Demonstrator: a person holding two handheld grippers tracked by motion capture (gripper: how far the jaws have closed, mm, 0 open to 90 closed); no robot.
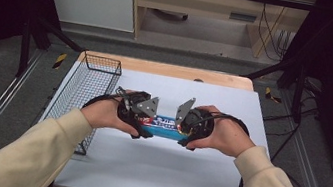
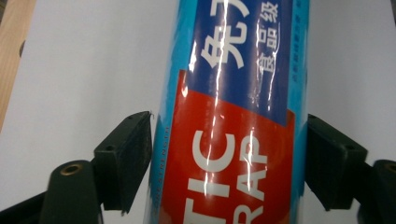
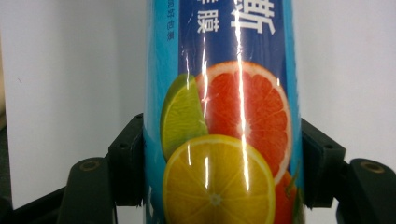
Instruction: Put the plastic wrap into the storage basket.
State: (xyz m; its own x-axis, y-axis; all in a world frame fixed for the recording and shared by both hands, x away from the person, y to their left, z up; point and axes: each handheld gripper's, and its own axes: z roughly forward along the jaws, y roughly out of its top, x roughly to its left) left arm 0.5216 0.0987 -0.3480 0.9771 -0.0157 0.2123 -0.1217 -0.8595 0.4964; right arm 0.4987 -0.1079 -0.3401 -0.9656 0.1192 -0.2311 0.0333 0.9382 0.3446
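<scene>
A long blue roll of plastic wrap point(image 1: 165, 124) lies crosswise between my two hands over the white table top point(image 1: 157, 173). My left gripper point(image 1: 143, 123) is shut on its left end, where the label is red with white letters point(image 2: 233, 158). Both black pads point(image 2: 128, 154) press on the roll's sides in the left gripper view point(image 2: 227, 121). My right gripper point(image 1: 183, 129) is shut on the other end, over printed citrus slices point(image 3: 219, 177). Its pads point(image 3: 128, 158) squeeze the roll in the right gripper view point(image 3: 222, 126). Whether the roll rests on the table or hangs above it, I cannot tell.
A wire basket point(image 1: 86, 91) stands along the table's left side, close to my left hand. A wooden strip point(image 1: 168, 69) runs along the far edge. Bare white surface stretches in front of and behind the roll.
</scene>
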